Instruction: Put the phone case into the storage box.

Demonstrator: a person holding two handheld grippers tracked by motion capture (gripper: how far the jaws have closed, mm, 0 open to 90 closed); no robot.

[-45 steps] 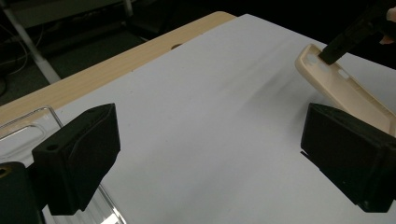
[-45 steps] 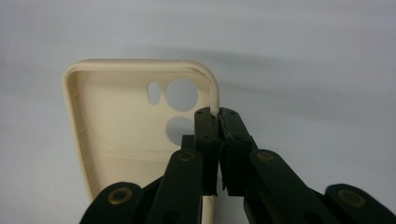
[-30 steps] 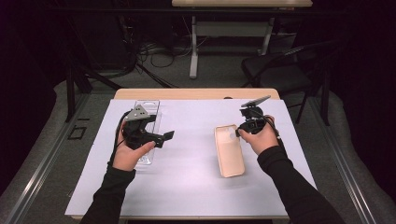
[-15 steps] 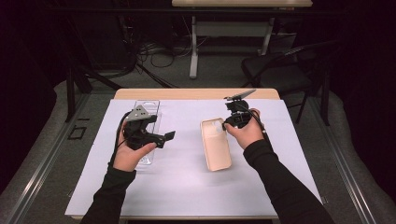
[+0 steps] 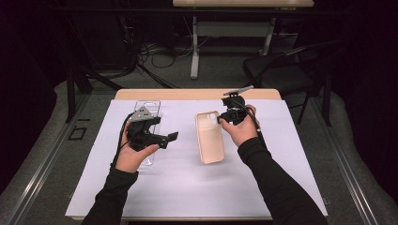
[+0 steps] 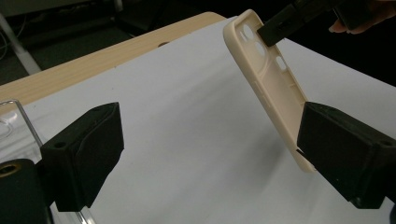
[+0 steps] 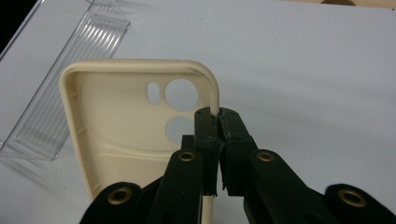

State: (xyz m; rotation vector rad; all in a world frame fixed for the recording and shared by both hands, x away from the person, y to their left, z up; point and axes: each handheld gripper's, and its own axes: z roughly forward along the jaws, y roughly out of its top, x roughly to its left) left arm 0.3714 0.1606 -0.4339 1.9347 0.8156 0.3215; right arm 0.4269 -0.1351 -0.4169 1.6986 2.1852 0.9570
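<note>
Phone case: a cream-coloured phone case [image 5: 210,137] sat near the middle of the white sheet [image 5: 187,187], open side up; in the left gripper view it was tilted, its camera end raised off the sheet.
Case details: two round camera holes and a small slot showed near the gripped corner in the right gripper view.
Right gripper: the right gripper [image 7: 217,116] was pinched tight on the case's side wall, just beside the camera holes, one jaw inside the case and one outside.
Right hand: the right hand [image 5: 240,127] held that gripper at the far end of the case.
Left gripper: the left gripper [image 5: 170,137] was held above the sheet, left of the case and apart from it; its jaws stood wide apart with nothing between them.
Clear tray: a clear plastic tray [image 5: 149,107] lay at the left of the sheet, partly under the left hand [image 5: 133,154].
Table: the sheet covered a wooden table [image 5: 197,94], whose far edge stayed bare.
</note>
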